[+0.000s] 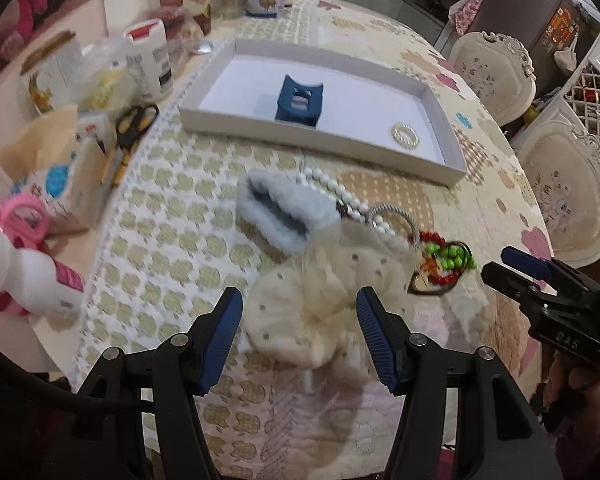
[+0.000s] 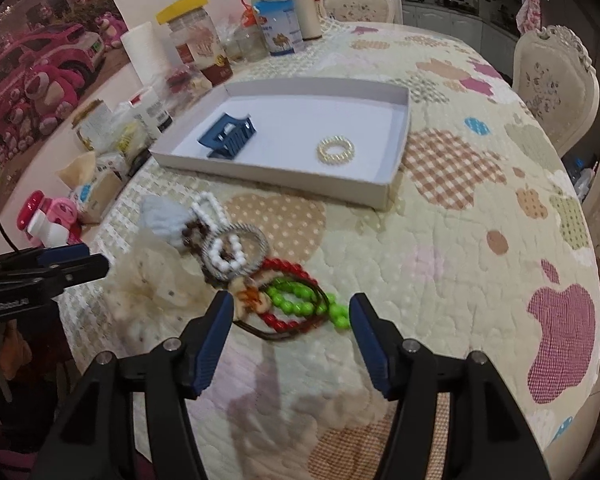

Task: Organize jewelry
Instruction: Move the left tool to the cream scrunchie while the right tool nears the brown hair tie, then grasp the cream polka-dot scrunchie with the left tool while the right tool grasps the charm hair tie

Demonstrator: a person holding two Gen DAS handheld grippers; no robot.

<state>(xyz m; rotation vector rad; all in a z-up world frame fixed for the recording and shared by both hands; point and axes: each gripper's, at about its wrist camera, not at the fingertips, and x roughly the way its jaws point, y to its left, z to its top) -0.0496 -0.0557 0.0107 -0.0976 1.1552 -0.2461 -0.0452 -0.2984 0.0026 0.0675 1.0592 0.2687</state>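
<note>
Both grippers hang open over the jewelry heap near the table's near edge, left gripper [image 1: 300,334] above the cream scrunchie [image 1: 320,300], right gripper [image 2: 290,340] above the bead bracelets [image 2: 296,304]; white tray [image 2: 396,184] beyond holds a blue clip [image 2: 228,136] and pearl ring [image 2: 335,151].

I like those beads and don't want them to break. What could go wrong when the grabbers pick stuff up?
The red and green bead bracelets lie tangled with the white bead bracelet and silver ring, so lifting one may drag the others. The cream hair bow is floppy and could slip from the left hand-held gripper.
</note>
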